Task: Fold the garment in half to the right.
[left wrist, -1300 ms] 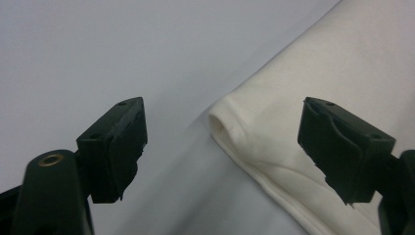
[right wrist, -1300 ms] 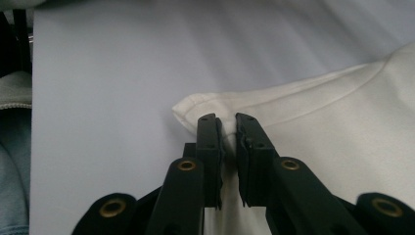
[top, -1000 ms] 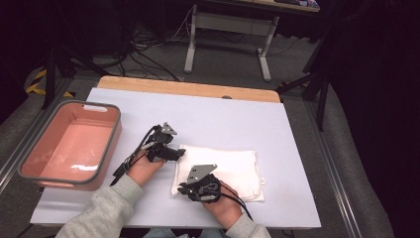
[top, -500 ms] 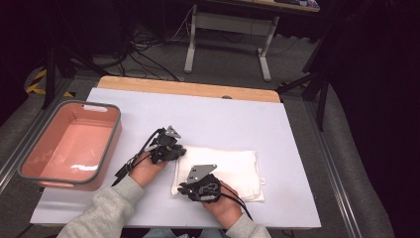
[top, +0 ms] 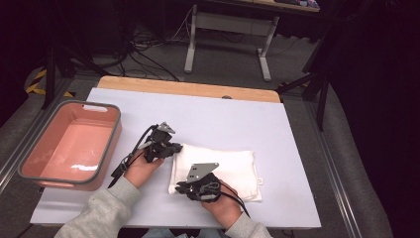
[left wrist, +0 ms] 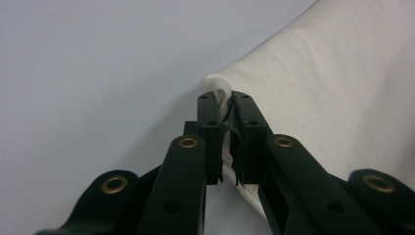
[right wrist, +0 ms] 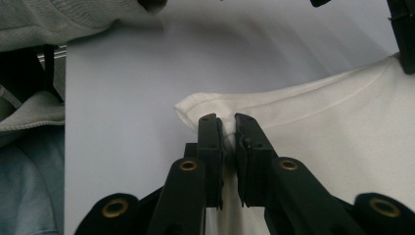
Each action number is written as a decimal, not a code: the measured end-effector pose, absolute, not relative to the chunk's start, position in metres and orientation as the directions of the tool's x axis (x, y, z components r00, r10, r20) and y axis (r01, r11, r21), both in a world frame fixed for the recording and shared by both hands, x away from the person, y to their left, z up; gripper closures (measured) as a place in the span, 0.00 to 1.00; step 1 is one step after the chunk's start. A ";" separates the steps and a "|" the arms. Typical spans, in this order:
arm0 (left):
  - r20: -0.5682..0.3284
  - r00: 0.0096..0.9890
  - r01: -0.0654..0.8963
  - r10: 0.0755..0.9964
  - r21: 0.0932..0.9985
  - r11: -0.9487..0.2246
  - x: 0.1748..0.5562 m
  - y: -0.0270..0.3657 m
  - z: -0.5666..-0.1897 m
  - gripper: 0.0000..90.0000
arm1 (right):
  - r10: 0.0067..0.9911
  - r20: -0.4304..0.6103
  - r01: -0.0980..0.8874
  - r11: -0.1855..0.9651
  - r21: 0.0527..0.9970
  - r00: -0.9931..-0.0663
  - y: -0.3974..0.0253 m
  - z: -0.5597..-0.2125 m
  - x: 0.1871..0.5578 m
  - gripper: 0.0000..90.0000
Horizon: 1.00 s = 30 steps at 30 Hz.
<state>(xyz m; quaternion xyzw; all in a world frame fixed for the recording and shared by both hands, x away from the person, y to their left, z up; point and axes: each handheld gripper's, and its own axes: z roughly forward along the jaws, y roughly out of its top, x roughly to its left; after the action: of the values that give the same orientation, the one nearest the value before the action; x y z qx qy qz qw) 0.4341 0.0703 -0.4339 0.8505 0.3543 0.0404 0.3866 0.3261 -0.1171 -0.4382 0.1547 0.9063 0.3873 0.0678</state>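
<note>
One white cloth (top: 218, 166), one pink bin (top: 69, 146), two grippers: left gripper (top: 171, 148), right gripper (top: 181, 187).

So the folded cloth (top: 218, 168) lies flat on the surface (top: 237, 119), a bit toward 5 o'clock from the middle. The tub (top: 69, 146) sits well apart from it out at 9 o'clock, near that edge. Left tongs (top: 168, 147) are at the cloth's 10 o'clock corner, right tongs (top: 184, 187) at its 7 o'clock corner, so both on the side facing the tub. Past the surface at 12 o'clock a desk frame (top: 228, 34) stands on the floor.
</note>
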 end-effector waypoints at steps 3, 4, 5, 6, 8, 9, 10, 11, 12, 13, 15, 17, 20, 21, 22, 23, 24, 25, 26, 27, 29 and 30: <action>-0.205 0.742 0.571 0.638 0.691 -0.442 0.431 0.076 -0.430 0.93 | 0.317 -0.003 0.214 0.649 0.730 -0.949 -0.114 -0.436 0.326 0.92; -0.202 0.741 0.570 0.641 0.693 -0.441 0.430 0.078 -0.428 0.93 | 0.313 0.004 0.216 0.644 0.734 -0.950 -0.112 -0.435 0.326 0.92; -0.196 0.740 0.567 0.644 0.697 -0.439 0.428 0.081 -0.426 0.93 | 0.306 0.001 0.208 0.644 0.737 -0.952 -0.110 -0.434 0.326 0.92; -0.197 0.739 0.566 0.644 0.701 -0.435 0.427 0.083 -0.425 0.93 | 0.298 0.002 0.202 0.639 0.743 -0.954 -0.108 -0.433 0.326 0.92; -0.201 0.735 0.567 0.647 0.705 -0.425 0.426 0.090 -0.421 0.93 | 0.290 0.006 0.197 0.636 0.746 -0.957 -0.103 -0.431 0.326 0.92; -0.198 0.734 0.566 0.650 0.707 -0.424 0.425 0.094 -0.420 0.93 | 0.289 0.015 0.203 0.634 0.746 -0.957 -0.101 -0.430 0.326 0.92; -0.199 0.733 0.568 0.651 0.706 -0.424 0.424 0.098 -0.419 0.93 | 0.287 0.017 0.202 0.631 0.749 -0.958 -0.098 -0.428 0.326 0.92; -0.205 0.729 0.573 0.653 0.704 -0.419 0.424 0.102 -0.417 0.93 | 0.281 0.017 0.198 0.629 0.752 -0.960 -0.094 -0.427 0.326 0.92; -0.209 0.726 0.576 0.655 0.704 -0.415 0.423 0.105 -0.416 0.93 | 0.274 0.011 0.188 0.630 0.753 -0.962 -0.091 -0.425 0.325 0.92; -0.216 0.723 0.580 0.656 0.706 -0.407 0.423 0.109 -0.415 0.93 | 0.271 0.012 0.187 0.628 0.756 -0.962 -0.089 -0.425 0.325 0.92; -0.221 0.718 0.584 0.659 0.707 -0.399 0.422 0.114 -0.413 0.93 | 0.261 0.013 0.179 0.622 0.762 -0.965 -0.084 -0.423 0.325 0.91; -0.222 0.720 0.581 0.657 0.710 -0.397 0.421 0.117 -0.410 0.92 | 0.253 0.008 0.169 0.621 0.765 -0.967 -0.081 -0.421 0.325 0.92; -0.229 0.723 0.577 0.652 0.719 -0.388 0.420 0.116 -0.406 0.92 | 0.250 0.000 0.161 0.621 0.767 -0.968 -0.079 -0.420 0.324 0.91; -0.223 0.729 0.570 0.647 0.720 -0.394 0.421 0.114 -0.404 0.92 | 0.251 0.001 0.162 0.620 0.767 -0.968 -0.080 -0.419 0.324 0.92; -0.216 0.734 0.565 0.644 0.721 -0.402 0.421 0.112 -0.403 0.92 | 0.256 0.003 0.165 0.616 0.770 -0.967 -0.082 -0.418 0.324 0.92; -0.216 0.737 0.559 0.641 0.727 -0.399 0.421 0.109 -0.401 0.92 | 0.258 0.006 0.168 0.612 0.773 -0.966 -0.084 -0.417 0.323 0.92; -0.216 0.739 0.556 0.638 0.731 -0.396 0.421 0.107 -0.399 0.92 | 0.264 0.010 0.173 0.604 0.778 -0.964 -0.088 -0.415 0.323 0.92; -0.217 0.745 0.550 0.631 0.735 -0.397 0.421 0.103 -0.397 0.92 | 0.268 0.012 0.176 0.598 0.782 -0.963 -0.090 -0.414 0.323 0.92; -0.220 0.748 0.547 0.626 0.739 -0.393 0.422 0.101 -0.395 0.92 | 0.275 0.012 0.178 0.589 0.788 -0.961 -0.095 -0.412 0.322 0.92; -0.224 0.753 0.542 0.619 0.744 -0.390 0.423 0.097 -0.394 0.92 | 0.281 0.012 0.181 0.584 0.791 -0.960 -0.098 -0.410 0.321 0.92; -0.234 0.762 0.535 0.604 0.754 -0.382 0.424 0.091 -0.390 0.92 | 0.297 0.005 0.181 0.571 0.800 -0.955 -0.105 -0.405 0.319 0.92; -0.240 0.767 0.531 0.595 0.759 -0.377 0.425 0.087 -0.389 0.92 | 0.307 0.001 0.184 0.568 0.802 -0.952 -0.109 -0.403 0.317 0.92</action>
<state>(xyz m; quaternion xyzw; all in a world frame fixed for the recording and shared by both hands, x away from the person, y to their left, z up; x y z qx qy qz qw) 0.4246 0.0875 -0.3885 0.8289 0.3396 0.0366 0.4431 0.3166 -0.1087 -0.4028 0.1389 0.8827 0.4436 0.0691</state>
